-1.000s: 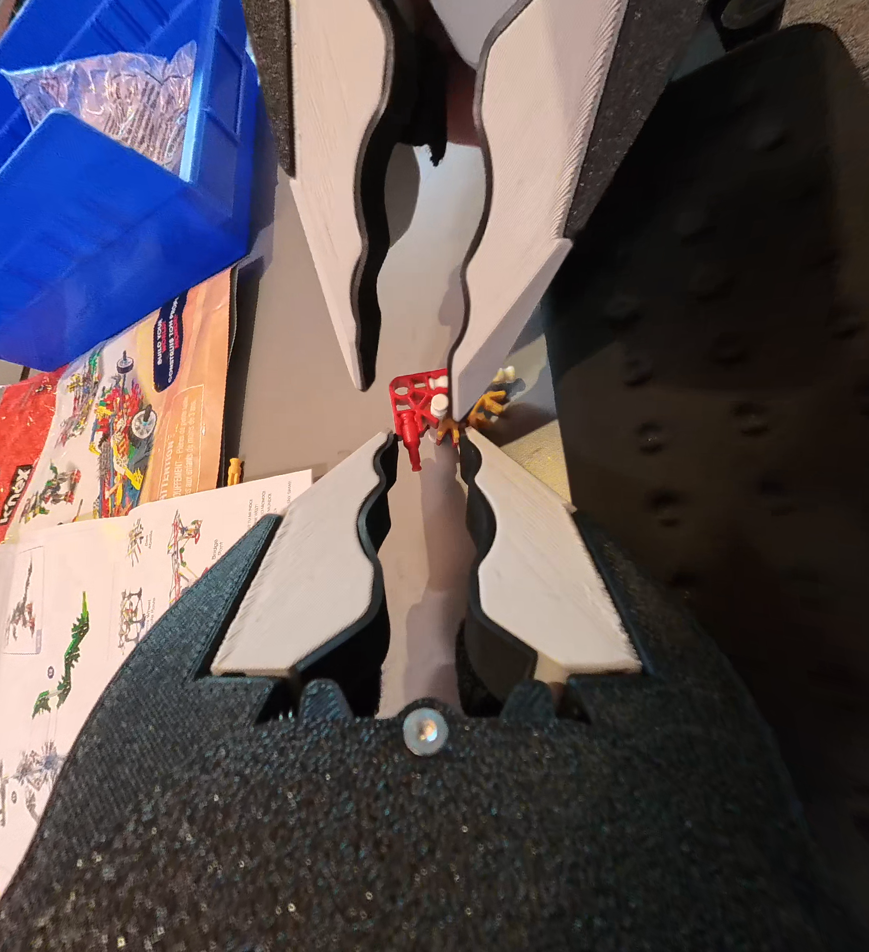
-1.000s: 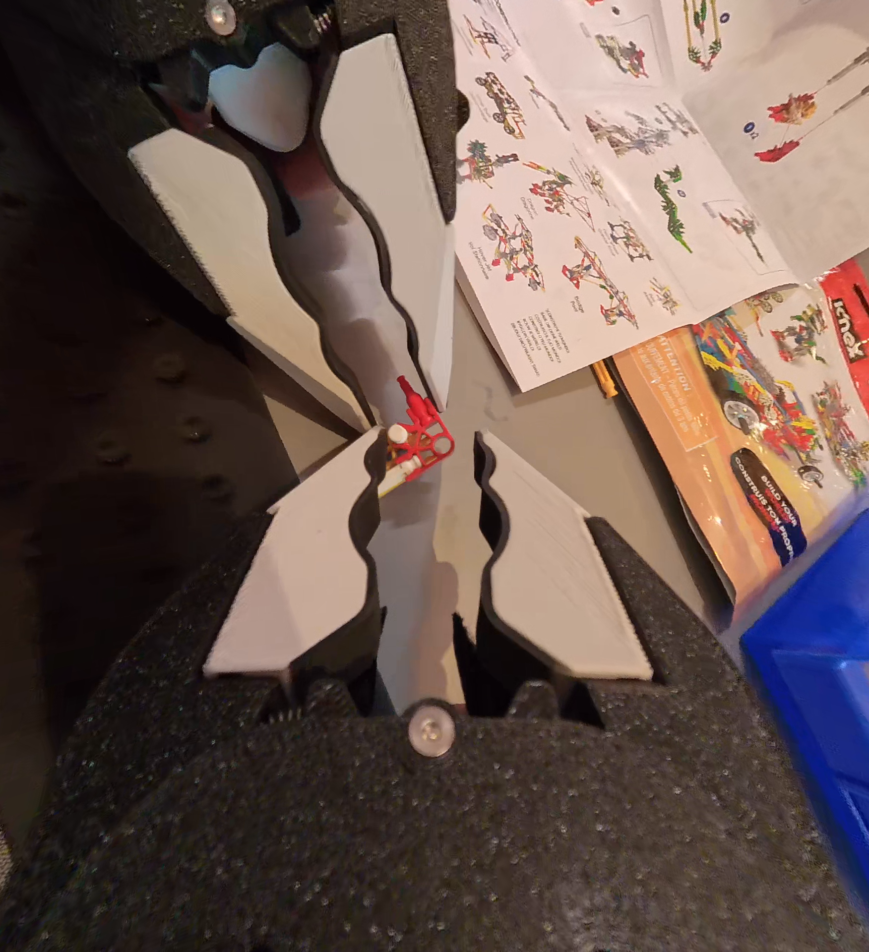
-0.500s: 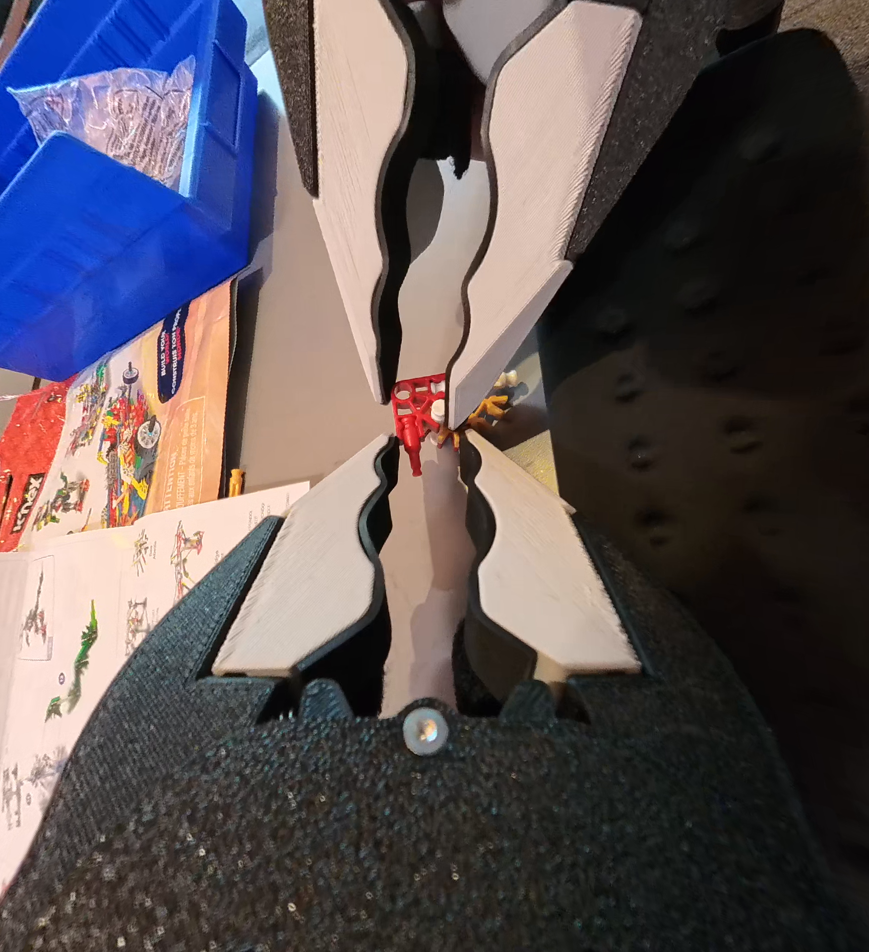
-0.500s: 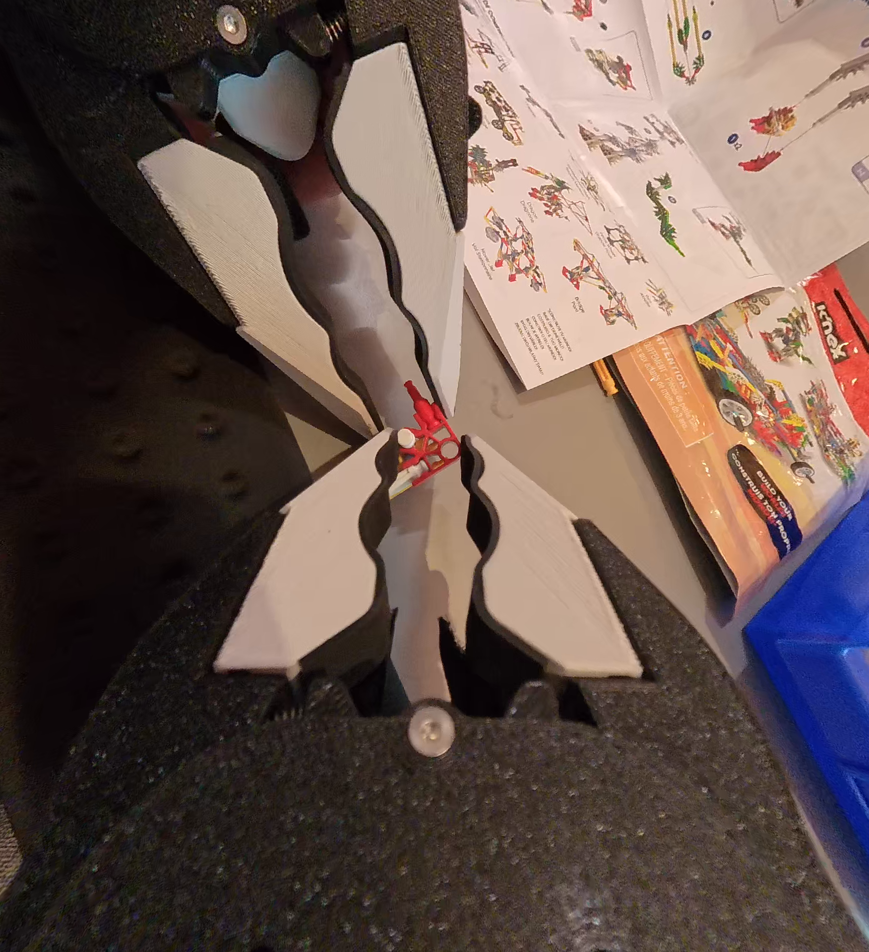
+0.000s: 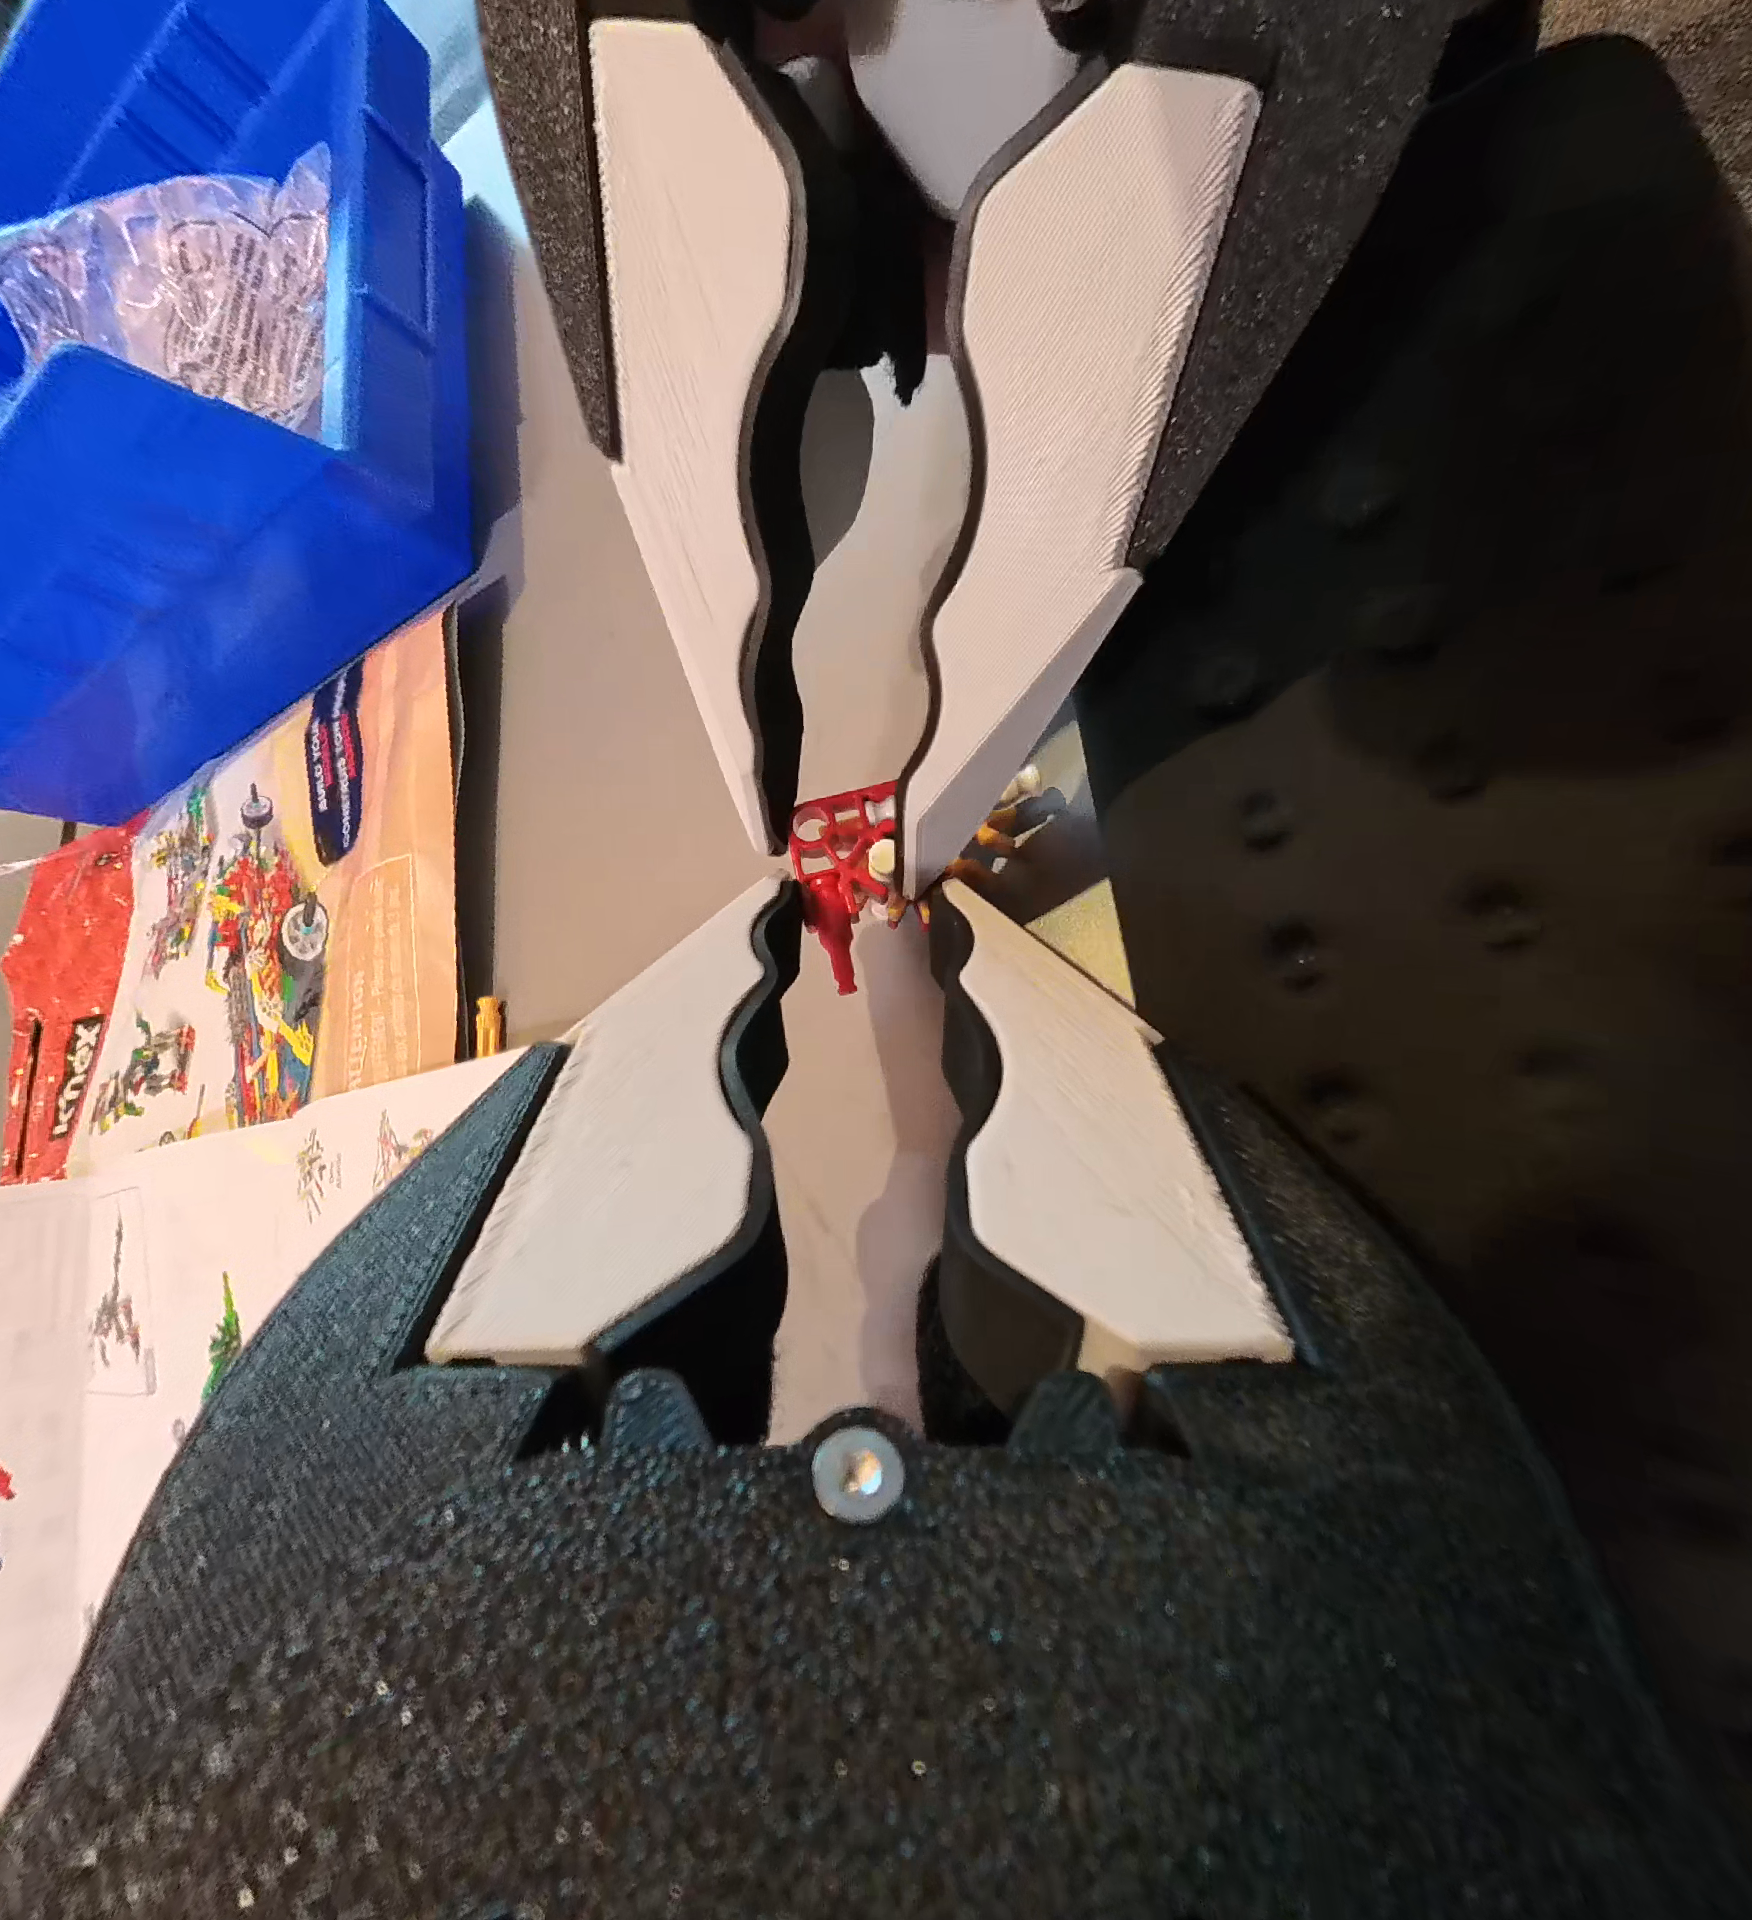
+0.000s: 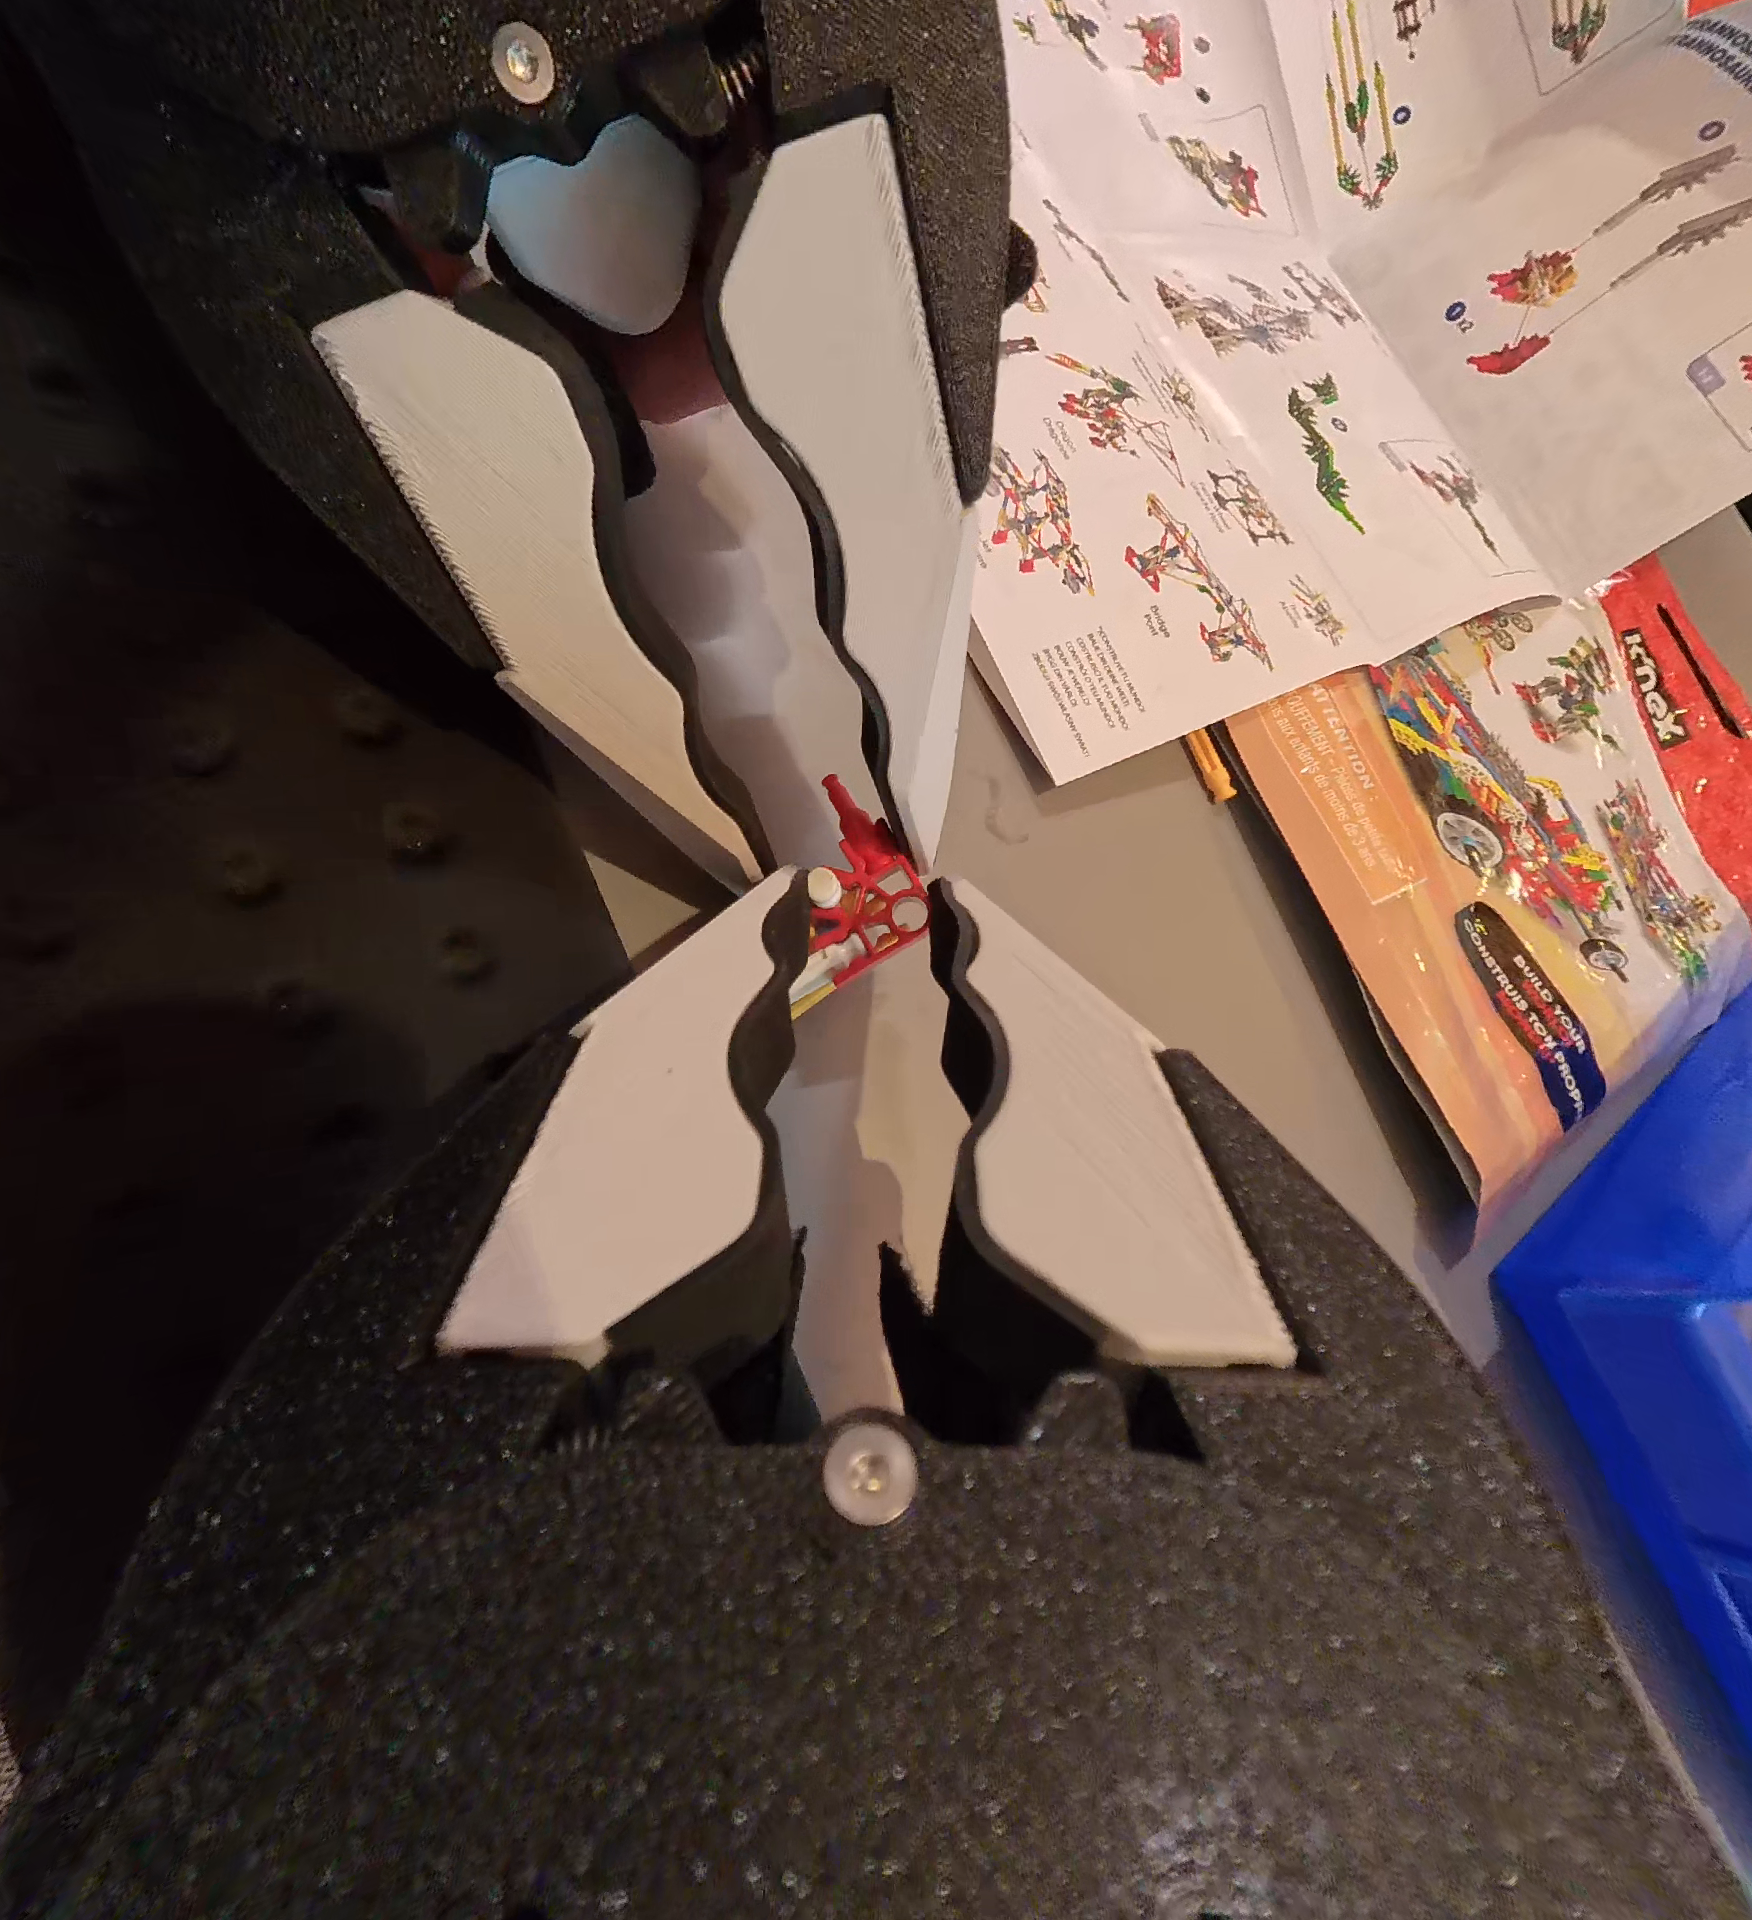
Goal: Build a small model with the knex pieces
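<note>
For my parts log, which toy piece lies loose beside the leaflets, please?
The yellow rod by the orange leaflet; the red connector is clamped in the right hand-held gripper.

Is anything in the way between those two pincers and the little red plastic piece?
Nothing visible. The red connector sits right between the fingers of the right gripper, and its red rod pokes between the fingers of the left gripper.

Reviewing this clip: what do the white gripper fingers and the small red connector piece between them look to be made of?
The left gripper's fingers look like 3D-printed plastic, matte white, judging by fine parallel layer lines; a black edging, possibly rubber or foam, lines their wavy inner edges. The red connector piece looks like glossy moulded plastic: thin struts, open holes and a slight sheen. The blue bin also appears to be smooth moulded plastic.
</note>
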Available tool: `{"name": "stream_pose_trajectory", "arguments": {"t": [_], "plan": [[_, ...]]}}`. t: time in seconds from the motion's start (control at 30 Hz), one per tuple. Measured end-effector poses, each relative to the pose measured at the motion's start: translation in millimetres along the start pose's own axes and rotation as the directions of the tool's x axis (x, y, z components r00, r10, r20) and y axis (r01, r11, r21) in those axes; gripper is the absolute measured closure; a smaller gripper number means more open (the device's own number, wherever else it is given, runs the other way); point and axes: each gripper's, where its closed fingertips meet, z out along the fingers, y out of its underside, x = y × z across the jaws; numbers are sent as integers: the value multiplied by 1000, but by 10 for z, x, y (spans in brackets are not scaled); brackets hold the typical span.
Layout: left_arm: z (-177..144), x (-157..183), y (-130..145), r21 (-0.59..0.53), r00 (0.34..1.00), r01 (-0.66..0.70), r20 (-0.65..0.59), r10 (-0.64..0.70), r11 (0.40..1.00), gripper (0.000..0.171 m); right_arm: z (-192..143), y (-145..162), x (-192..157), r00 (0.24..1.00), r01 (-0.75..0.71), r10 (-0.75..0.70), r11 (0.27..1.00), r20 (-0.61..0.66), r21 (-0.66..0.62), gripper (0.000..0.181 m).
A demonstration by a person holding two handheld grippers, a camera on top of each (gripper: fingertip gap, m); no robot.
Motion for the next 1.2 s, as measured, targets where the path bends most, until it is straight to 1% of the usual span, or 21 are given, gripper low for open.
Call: {"name": "stream_pose_trajectory", "arguments": {"t": [0.2,0.47,0.53,0.63,0.67,0.73,0.77,0.9,1.03,1.2], "plan": [[23,6,-24,-39,999,-44,-12,44,998,154,-2,-3,-15,1000,-4,4,1000,-6,15,163],[29,16,-28,-63,996,-77,47,80,995,155,3,-8,-24,999,-18,20,999,-30,46,163],[24,12,-16,-70,995,-83,52,87,994,153,4,-7,-21,999,-1,2,999,-38,37,162],[27,4,-14,-41,994,-75,81,78,996,152,-19,26,27,996,-16,19,999,-92,36,157],[30,-7,-8,-47,994,-75,78,79,996,152,-24,41,49,992,-19,22,999,-122,27,155],[64,-40,-11,-56,993,-74,84,79,996,152,-30,59,91,985,-20,21,1000,-173,7,155],[72,-55,-10,-64,992,-85,83,91,994,152,-28,69,102,983,-35,36,999,-182,5,155],[90,-59,-19,-65,990,-104,86,109,992,151,-22,95,99,987,-106,105,994,-123,2,156],[97,-45,-27,-66,991,-108,68,113,992,151,-20,107,86,987,-140,140,990,-81,-2,156],[111,-32,-52,-82,990,-132,47,136,988,154,-22,100,62,990,-132,132,991,-52,2,158]]}}
